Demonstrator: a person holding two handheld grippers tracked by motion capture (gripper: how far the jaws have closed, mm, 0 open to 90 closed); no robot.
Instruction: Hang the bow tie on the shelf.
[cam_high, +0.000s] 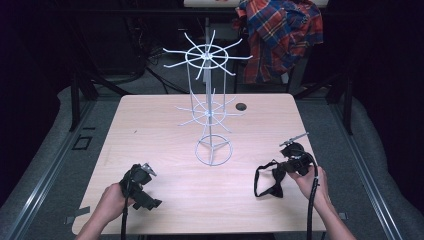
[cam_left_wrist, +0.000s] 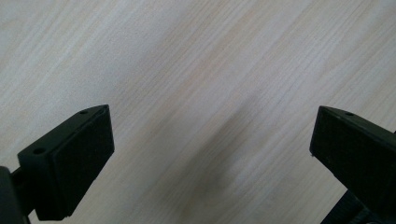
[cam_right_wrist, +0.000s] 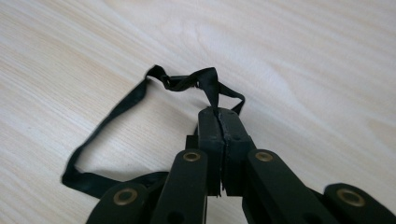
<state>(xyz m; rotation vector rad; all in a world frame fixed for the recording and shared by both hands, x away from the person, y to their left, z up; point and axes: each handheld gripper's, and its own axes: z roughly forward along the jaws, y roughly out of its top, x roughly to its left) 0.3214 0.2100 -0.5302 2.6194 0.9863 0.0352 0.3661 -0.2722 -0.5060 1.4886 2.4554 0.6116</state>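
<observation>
1. Right gripper view: right gripper (cam_right_wrist: 219, 122) has its jaws pinched tight on the black bow tie's strap (cam_right_wrist: 208, 86), low over the table (cam_right_wrist: 303, 56);
2. left gripper (cam_left_wrist: 210, 140) gapes wide, empty;
3. farther off, the white wire rack (cam_high: 207, 107) stands bare; hanging probably remains.

I count one black bow tie (cam_high: 268, 179) at my right hand-held gripper (cam_high: 286, 167) — one white wire rack (cam_high: 210, 107) beyond it, one plaid shirt (cam_high: 278, 36) farther off — two hand-held grippers.
</observation>
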